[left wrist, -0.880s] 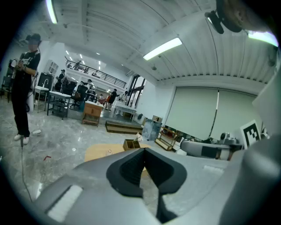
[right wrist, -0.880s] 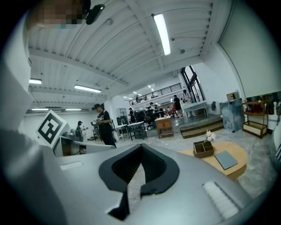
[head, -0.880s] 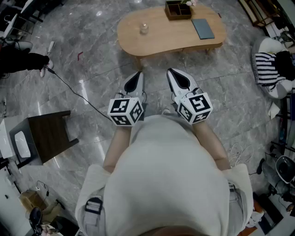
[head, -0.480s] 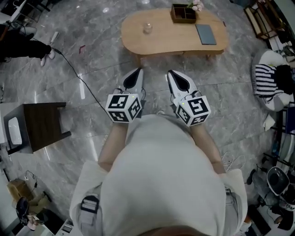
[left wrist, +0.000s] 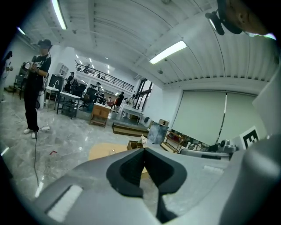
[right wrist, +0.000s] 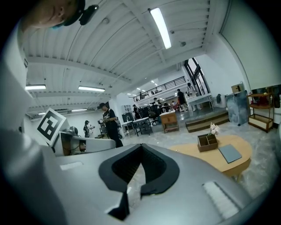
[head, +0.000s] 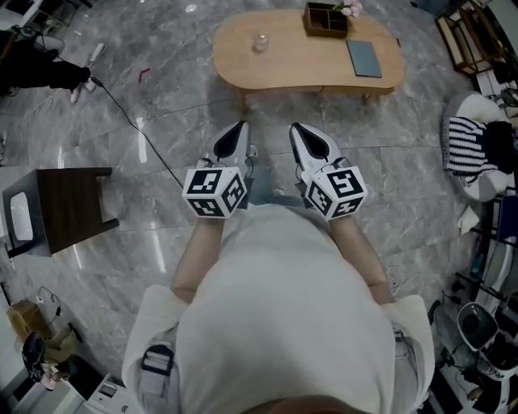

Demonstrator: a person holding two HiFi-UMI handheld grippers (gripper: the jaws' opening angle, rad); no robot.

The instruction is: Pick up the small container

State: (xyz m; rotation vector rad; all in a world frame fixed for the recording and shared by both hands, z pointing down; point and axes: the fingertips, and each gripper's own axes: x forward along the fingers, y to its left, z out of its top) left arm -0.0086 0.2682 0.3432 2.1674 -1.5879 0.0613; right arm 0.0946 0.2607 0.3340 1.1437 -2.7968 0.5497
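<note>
The small clear container (head: 261,42) stands on the left part of the oval wooden table (head: 299,69) at the top of the head view. My left gripper (head: 239,129) and right gripper (head: 297,130) are held side by side over the grey floor, well short of the table, pointing toward it. Both are shut, with nothing between the jaws. The left gripper view shows its jaws (left wrist: 144,152) meeting, with the table (left wrist: 101,152) beyond. In the right gripper view the jaws (right wrist: 141,152) also meet, and the table (right wrist: 221,165) lies far right.
A brown divided box (head: 326,19) and a grey-blue notebook (head: 363,58) lie on the table's right half. A dark side table (head: 69,212) stands at the left and a black cable (head: 129,121) crosses the floor. Striped fabric (head: 465,137) sits at the right. A person (left wrist: 35,88) stands far left.
The head view has shifted: the side table has slid toward the left edge and the wooden table has drifted a little right. Both grippers stay shut and side by side.
</note>
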